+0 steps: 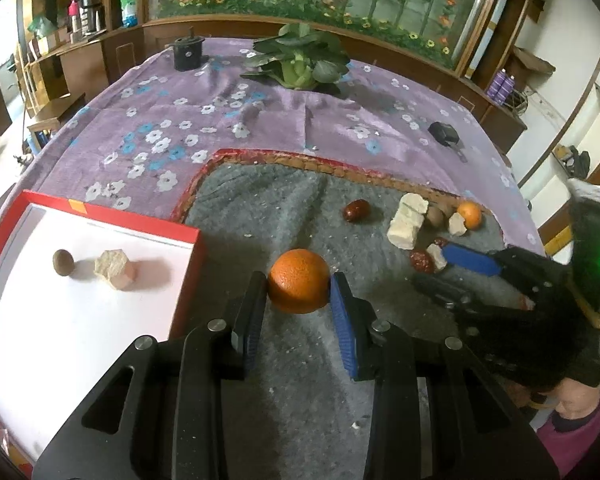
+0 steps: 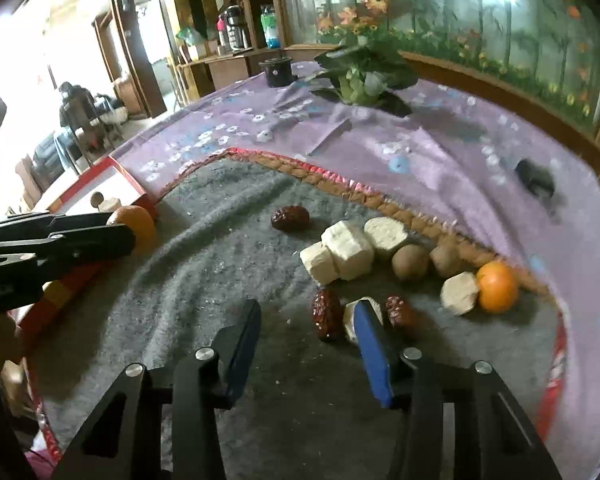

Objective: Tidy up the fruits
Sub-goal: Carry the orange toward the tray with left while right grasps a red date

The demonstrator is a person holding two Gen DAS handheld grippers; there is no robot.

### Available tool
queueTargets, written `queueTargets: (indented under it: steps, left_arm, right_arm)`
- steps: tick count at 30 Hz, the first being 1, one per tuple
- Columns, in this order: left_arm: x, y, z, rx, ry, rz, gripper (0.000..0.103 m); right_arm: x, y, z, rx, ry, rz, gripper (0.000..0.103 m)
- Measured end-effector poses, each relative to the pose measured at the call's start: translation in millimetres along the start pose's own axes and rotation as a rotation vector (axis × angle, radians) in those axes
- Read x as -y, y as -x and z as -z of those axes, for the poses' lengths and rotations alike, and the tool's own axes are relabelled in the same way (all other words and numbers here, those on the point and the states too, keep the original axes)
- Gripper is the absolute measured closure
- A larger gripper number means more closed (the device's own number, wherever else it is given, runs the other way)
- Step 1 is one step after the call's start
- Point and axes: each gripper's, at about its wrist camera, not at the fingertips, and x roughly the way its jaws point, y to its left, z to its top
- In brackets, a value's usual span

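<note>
- Orange point(image 1: 299, 286) clamped between left gripper point(image 1: 299, 292) pads, above grey mat point(image 1: 260, 200), beside red box point(image 1: 100, 216).
- Right gripper point(image 2: 310, 316) unclenched, nothing held; its right finger point(image 2: 370, 344) near dates point(image 2: 326, 314) and white chunk point(image 2: 351, 318).

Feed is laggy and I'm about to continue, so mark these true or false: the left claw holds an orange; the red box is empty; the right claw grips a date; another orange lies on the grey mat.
Left claw holds an orange: true.
Red box is empty: false, it holds a brown round fruit and a pale chunk.
Right claw grips a date: false, nothing is between its pads.
Another orange lies on the grey mat: true.
</note>
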Motion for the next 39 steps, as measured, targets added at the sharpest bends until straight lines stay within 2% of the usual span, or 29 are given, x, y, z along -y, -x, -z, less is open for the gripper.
queueTargets:
  steps: [2, 3, 4, 6, 10, 15, 17, 21, 29, 35, 39]
  left_arm:
    - [-3.6, -1.9, 1.3, -0.005, 0.012, -0.005, 0.071]
    - [-5.0, -2.7, 1.0, -0.007, 0.017, -0.005, 0.071]
    - [-5.0, -3.0, 2.5, -0.009, 0.019, -0.003, 0.071]
    - [-5.3, -2.5, 4.3, -0.010, 0.020, 0.003, 0.071]
    - [-7.1, -1.9, 5.7, -0.013, 0.020, 0.007, 0.071]
    - [-10.0, -1.9, 6.4, -0.014, 0.037, 0.007, 0.071]
    - [-11.1, 1.0, 7.9, -0.011, 0.039, 0.009, 0.071]
    - [-16.3, 9.2, 11.1, 0.002, 0.042, -0.005, 0.071]
    - [-33.5, 29.9, 22.9, 0.023, 0.057, -0.030, 0.071]
    - [-55.9, 50.9, 30.3, 0.053, 0.074, -0.065, 0.071]
    - [-75.9, 62.3, 37.4, 0.068, 0.097, -0.102, 0.071]
  right_arm:
    - [-0.6, 4.5, -1.9, 0.012, 0.010, -0.039, 0.055]
    - [-1.5, 2.5, -3.5, 0.003, 0.024, -0.029, 0.055]
    - [-6.2, -4.8, -5.2, -0.021, 0.077, 0.025, 0.057]
    - [-8.7, -11.3, -6.3, -0.049, 0.116, 0.043, 0.075]
    - [-16.9, -22.3, -9.8, -0.102, 0.270, 0.102, 0.078]
    - [-28.2, -28.6, -9.3, -0.170, 0.455, 0.176, 0.089]
    - [-25.7, -21.6, -10.2, -0.181, 0.428, 0.136, 0.089]
    - [-17.3, 3.7, -6.0, -0.116, 0.263, -0.003, 0.089]
    - [-52.8, 26.4, 6.2, 0.004, 0.111, -0.121, 0.089]
    - [-94.3, 25.6, -4.6, 0.048, 0.085, -0.208, 0.089]
    - [-122.0, 25.1, -16.4, 0.068, 0.112, -0.241, 0.089]
